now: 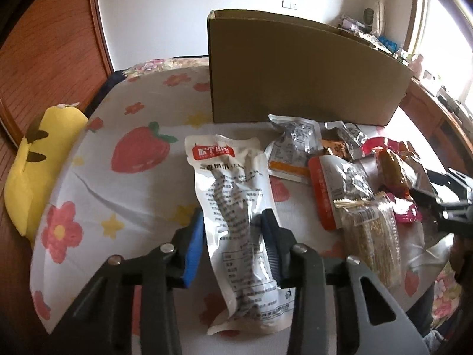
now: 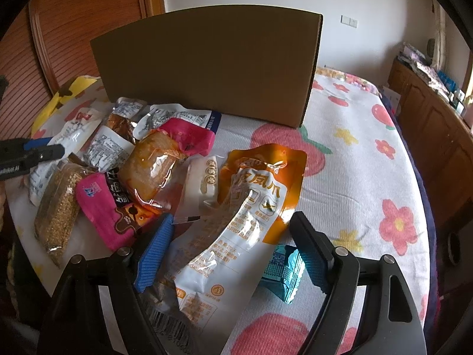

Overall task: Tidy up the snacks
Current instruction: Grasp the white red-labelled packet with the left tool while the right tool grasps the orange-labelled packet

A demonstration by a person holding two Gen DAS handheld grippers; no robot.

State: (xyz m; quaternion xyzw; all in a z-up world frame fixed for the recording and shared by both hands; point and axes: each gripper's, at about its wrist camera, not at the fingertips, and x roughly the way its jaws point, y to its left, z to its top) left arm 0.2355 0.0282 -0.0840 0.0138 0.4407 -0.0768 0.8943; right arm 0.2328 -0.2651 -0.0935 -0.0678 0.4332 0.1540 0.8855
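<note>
Your left claw (image 1: 232,236) has its blue pads (image 1: 193,245) pressed against both sides of a long white snack pouch (image 1: 233,207), which lies lengthwise on the flowered bedsheet (image 1: 118,183) just in front of the cardboard box (image 1: 295,74). Right of that pouch the other snacks sit in a loose heap: a silver packet (image 1: 292,145), a sesame bar pack (image 1: 372,233) and a brown sausage-like snack (image 1: 391,167). Your right claw (image 2: 233,254) is spread wide around an orange-and-white pouch (image 2: 236,224) without pinching it; a teal foil packet (image 2: 285,272) lies beside its right finger, and a pink packet (image 2: 106,207) to the left. A yellow plush toy (image 1: 32,171) rests at the bed's left edge.
</note>
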